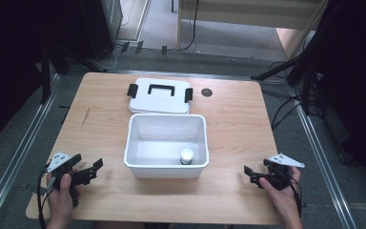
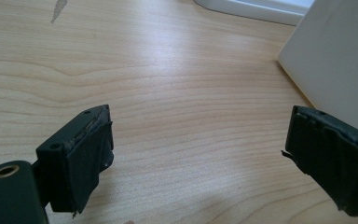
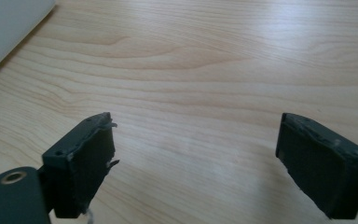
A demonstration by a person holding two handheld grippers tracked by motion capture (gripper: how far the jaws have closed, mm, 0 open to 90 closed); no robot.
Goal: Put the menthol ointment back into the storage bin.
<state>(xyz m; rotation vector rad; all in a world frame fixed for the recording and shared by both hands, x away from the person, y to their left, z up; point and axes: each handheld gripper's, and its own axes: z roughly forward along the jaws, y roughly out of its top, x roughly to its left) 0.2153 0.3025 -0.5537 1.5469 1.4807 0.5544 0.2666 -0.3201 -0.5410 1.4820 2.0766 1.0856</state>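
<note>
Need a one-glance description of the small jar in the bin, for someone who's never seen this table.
Start at the wooden table and find the open white bin at its middle, just in front of the white lid with black latches. Inside, against the near wall toward the right corner, stands the small jar. It is the bin's sole item: white cap, darker body.

Two black tools, the left tool [image 1: 91,170] and right tool [image 1: 250,174], each topped by a pale grey three-cornered plate, black cables trailing; frayed dark pads [image 3: 91,161], small screw holes, a brass-ringed hole.
</note>
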